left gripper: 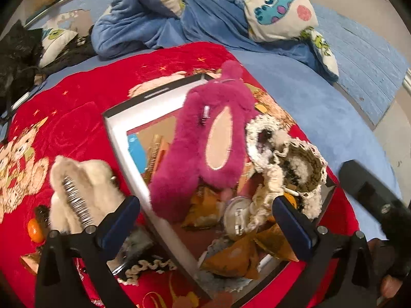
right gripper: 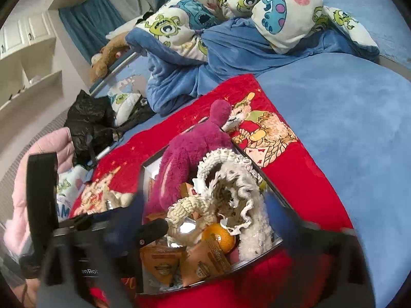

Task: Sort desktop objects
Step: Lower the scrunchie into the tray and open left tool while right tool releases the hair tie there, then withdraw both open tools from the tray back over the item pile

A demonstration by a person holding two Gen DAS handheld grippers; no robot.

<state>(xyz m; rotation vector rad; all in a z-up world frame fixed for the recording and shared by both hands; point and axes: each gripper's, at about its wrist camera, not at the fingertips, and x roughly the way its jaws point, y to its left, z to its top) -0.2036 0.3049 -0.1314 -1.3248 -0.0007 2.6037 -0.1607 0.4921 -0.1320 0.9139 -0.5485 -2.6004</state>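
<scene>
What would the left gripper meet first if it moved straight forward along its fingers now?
Most likely the magenta plush toy lying in the box: it sits directly ahead of the open left gripper. A round metal badge and orange snack packets lie lower between the fingers; depth is unclear.

A magenta plush toy (left gripper: 205,138) with a pale pink patch lies in a grey-rimmed box (left gripper: 120,138) on a red blanket (left gripper: 77,118) printed with bears. Orange snack packets (right gripper: 164,264), an orange (right gripper: 221,238) and cream crochet (right gripper: 231,179) fill it; the quilt (right gripper: 231,7) shows blue and green monsters.
</scene>
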